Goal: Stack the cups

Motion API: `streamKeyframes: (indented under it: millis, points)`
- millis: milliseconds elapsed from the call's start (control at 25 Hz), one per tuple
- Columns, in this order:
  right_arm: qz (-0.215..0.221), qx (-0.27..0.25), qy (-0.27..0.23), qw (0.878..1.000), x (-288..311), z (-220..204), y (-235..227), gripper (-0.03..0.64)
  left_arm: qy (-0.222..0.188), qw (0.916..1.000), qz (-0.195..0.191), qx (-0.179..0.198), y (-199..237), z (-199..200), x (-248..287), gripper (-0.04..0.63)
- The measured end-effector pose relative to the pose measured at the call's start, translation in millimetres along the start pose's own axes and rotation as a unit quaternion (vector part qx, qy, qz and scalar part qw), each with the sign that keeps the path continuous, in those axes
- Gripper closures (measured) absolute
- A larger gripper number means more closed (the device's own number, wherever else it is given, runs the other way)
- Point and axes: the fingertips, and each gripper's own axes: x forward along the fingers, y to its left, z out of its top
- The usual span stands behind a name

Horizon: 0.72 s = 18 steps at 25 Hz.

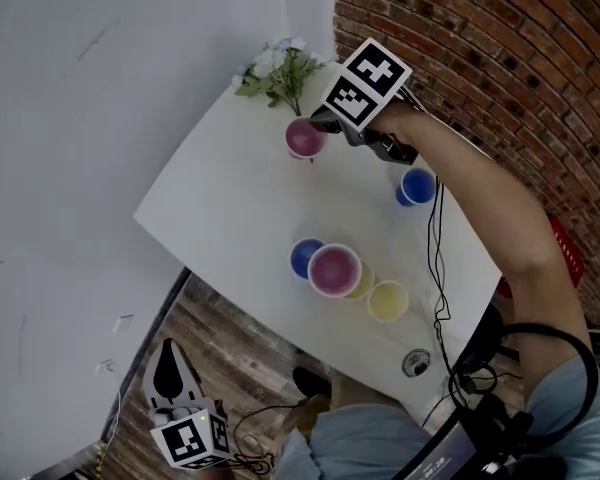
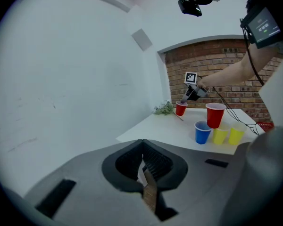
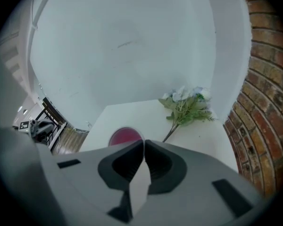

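A red cup (image 1: 304,138) stands at the far end of the white table (image 1: 230,208), next to the flowers. My right gripper (image 1: 318,126) is at its near rim, and in the right gripper view the jaws (image 3: 143,142) are pinched together over the rim of this red cup (image 3: 125,136). Nearer me, another red cup (image 1: 334,269) stands in a cluster with a blue cup (image 1: 303,256) and two yellow cups (image 1: 388,300). A second blue cup (image 1: 417,186) stands under my right forearm. My left gripper (image 1: 168,350) hangs shut and empty off the table's near left.
A sprig of artificial flowers (image 1: 280,73) lies at the table's far corner by the brick wall (image 1: 480,58). A cable (image 1: 439,268) runs along the right side of the table, and a small round metal piece (image 1: 415,362) lies near the front edge. Wooden floor (image 1: 220,358) lies below the left gripper.
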Motion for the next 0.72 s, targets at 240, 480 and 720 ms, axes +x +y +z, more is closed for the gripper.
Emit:
streamKeyframes:
  millis: [240, 480, 720]
  points:
    - [-0.034, 0.023, -0.028, 0.999, -58.1, -4.8, 0.5, 0.597, -0.031, 0.9992, -0.024, 0.003, -10.0, 16.1, -7.7, 0.586]
    - [-0.071, 0.050, -0.042, 0.995, -134.7, -34.9, 14.2, 0.597, -0.066, 0.9963, -0.055, 0.006, -26.9, 29.6, -24.8, 0.586]
    - [-0.096, 0.079, -0.037, 0.992, -200.5, -89.6, 50.0, 0.597, -0.095, 0.9913, -0.089, 0.013, -46.1, 40.2, -57.6, 0.586]
